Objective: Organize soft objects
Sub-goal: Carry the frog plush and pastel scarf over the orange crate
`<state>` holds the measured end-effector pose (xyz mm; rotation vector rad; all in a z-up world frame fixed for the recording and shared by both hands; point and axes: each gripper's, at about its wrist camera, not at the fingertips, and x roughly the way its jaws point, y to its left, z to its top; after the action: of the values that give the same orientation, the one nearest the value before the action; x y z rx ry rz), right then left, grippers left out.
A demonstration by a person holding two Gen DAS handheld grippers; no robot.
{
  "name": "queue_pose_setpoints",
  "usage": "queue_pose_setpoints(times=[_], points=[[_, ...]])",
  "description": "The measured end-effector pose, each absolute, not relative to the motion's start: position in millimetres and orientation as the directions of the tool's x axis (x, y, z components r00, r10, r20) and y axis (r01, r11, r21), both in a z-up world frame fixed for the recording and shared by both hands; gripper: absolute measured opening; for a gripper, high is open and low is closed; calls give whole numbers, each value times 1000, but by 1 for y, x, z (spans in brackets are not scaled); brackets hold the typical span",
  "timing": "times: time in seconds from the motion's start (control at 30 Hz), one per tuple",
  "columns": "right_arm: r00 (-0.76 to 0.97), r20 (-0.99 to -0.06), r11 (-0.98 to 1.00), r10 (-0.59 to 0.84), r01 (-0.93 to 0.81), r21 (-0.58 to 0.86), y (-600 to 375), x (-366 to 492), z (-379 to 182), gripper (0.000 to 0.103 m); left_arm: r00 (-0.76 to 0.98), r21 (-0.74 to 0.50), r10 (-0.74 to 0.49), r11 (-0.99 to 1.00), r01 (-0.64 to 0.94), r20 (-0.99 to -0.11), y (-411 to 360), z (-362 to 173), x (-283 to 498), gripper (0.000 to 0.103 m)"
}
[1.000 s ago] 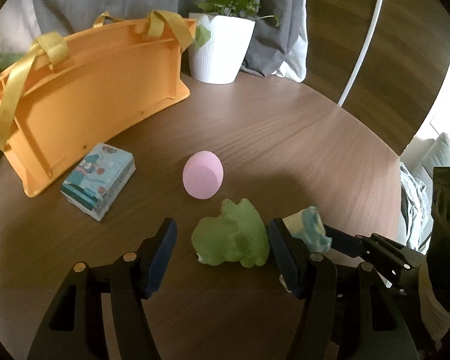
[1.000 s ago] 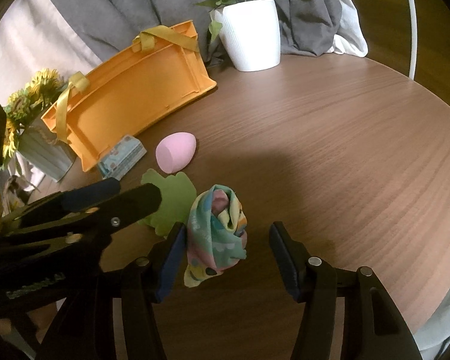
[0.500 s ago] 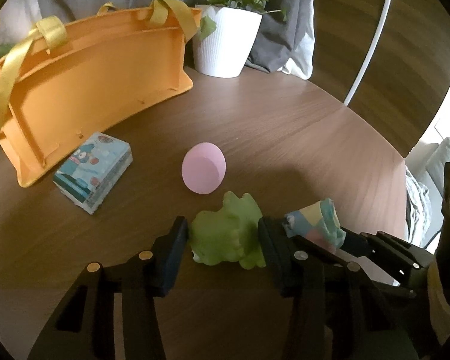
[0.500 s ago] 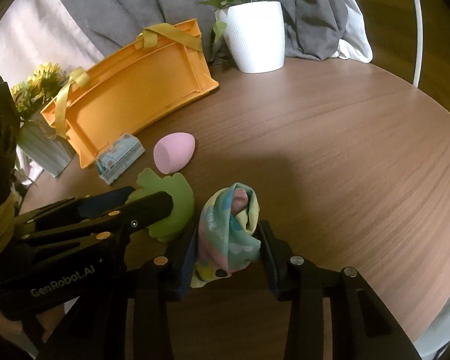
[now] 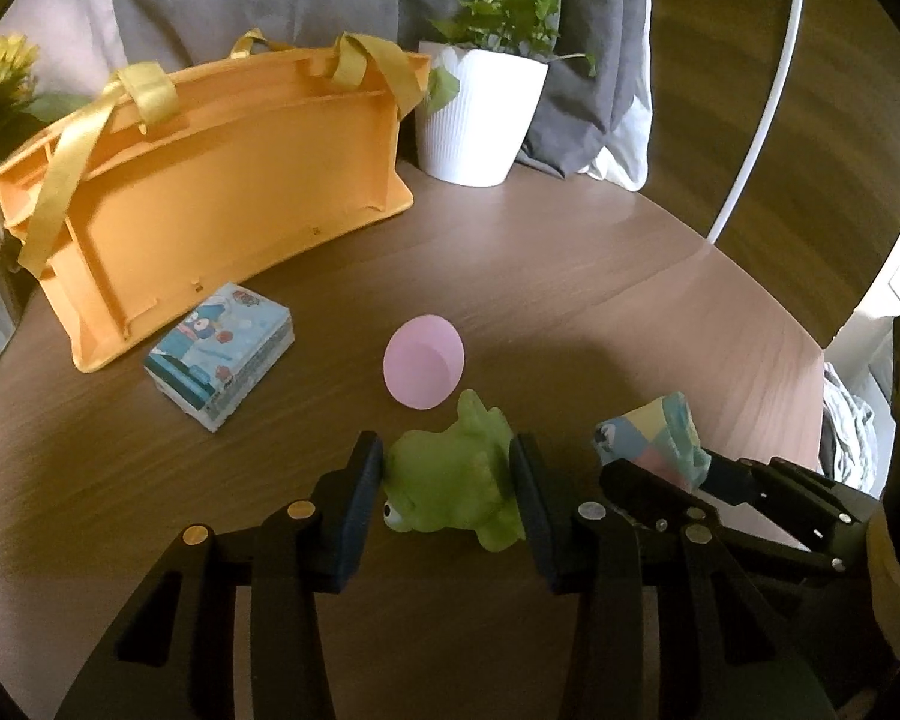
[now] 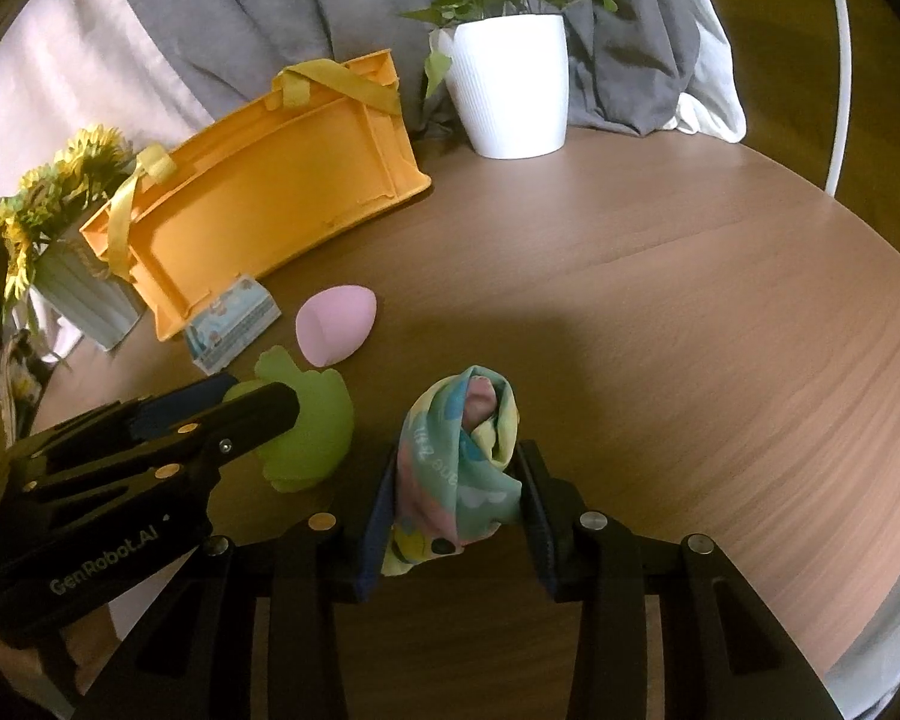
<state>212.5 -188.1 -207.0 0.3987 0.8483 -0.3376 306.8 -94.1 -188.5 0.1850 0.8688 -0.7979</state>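
My left gripper is shut on a green frog toy, which is held above the round wooden table. My right gripper is shut on a rolled pastel cloth, also raised. The cloth and right gripper show at the right of the left wrist view; the frog and left gripper show at the left of the right wrist view. A pink egg-shaped sponge and a blue tissue pack lie on the table.
An orange basket with yellow straps lies tipped on its side at the back left. A white plant pot stands behind it. A sunflower vase is at far left. Grey fabric hangs behind.
Both grippers have closed, the left on the frog and the right on the rolled cloth, and both have lifted off the table and drawn back a little.
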Motion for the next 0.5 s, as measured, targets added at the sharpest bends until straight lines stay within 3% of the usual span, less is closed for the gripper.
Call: queue_pose_setpoints(times=[0.5], points=[[654,-751,916,-93,351,192,-217,218,-176,40,501,-161,-510,796,584,-700,-98,-156,296,43]])
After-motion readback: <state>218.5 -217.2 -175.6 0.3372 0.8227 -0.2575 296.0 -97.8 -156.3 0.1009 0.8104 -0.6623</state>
